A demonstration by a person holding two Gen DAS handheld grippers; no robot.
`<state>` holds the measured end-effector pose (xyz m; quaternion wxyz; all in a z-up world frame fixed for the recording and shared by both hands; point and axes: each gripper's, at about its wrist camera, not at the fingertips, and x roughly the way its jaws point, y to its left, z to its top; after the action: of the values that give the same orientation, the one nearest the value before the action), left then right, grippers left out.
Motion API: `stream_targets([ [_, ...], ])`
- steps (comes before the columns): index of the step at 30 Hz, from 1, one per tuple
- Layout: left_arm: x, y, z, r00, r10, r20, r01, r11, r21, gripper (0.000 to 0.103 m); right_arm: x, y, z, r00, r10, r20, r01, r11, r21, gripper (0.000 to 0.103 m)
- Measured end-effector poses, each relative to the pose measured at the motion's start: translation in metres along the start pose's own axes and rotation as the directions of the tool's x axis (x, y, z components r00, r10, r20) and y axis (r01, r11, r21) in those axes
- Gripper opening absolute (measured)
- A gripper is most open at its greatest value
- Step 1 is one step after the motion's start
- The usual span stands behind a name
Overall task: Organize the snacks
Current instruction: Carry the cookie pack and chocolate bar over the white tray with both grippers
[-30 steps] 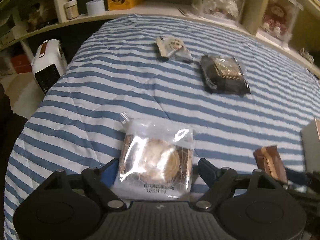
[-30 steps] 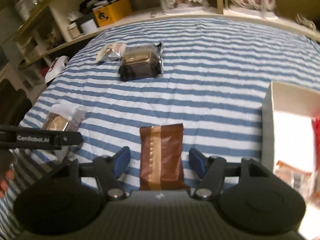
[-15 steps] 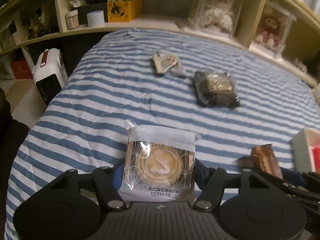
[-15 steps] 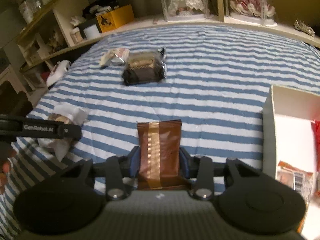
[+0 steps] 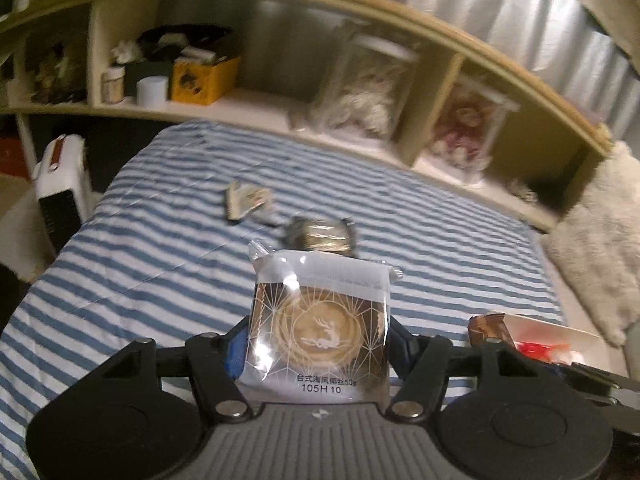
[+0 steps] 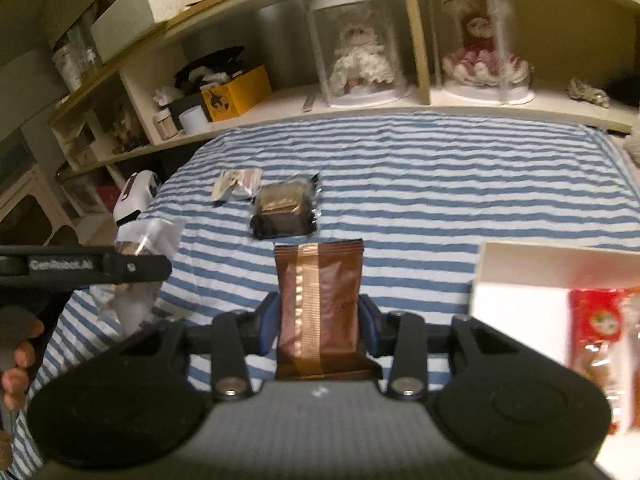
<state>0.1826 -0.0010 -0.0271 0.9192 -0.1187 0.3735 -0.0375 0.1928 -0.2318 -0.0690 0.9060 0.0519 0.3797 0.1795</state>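
Snacks: clear pastry pack [image 5: 320, 320], gold deer-stamped round inside, white top band, pinched by the left gripper [image 5: 318, 346] above the striped bed [image 5: 160, 272]. Brown bar [image 6: 320, 312] with copper strip, clamped by the right gripper [image 6: 319, 330]. Dark pack [image 6: 286, 210] and silver pack [image 6: 236, 184] lie mid-bed. White box [image 6: 520, 268] at right edge holds red packets.
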Motion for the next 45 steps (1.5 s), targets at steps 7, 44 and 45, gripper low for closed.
stream_targets([
  [7,-0.014,-0.041,-0.01,0.995,-0.098,-0.005,0.098,0.995,0.034,0.067,-0.044,-0.032,-0.002,0.998,-0.039,0.038,0.038,0.999,0.026,0.047],
  [44,0.125,-0.224,-0.047,0.967,-0.169,-0.189,0.204,0.961,0.185,0.067,-0.098,-0.218,-0.033,0.949,-0.311,0.05,0.295,0.934,0.203,0.047],
  [45,0.131,-0.226,-0.048,0.966,-0.157,-0.204,0.197,0.961,0.196,0.067,-0.097,-0.224,-0.035,0.948,-0.316,0.043,0.3,0.93,0.213,0.047],
])
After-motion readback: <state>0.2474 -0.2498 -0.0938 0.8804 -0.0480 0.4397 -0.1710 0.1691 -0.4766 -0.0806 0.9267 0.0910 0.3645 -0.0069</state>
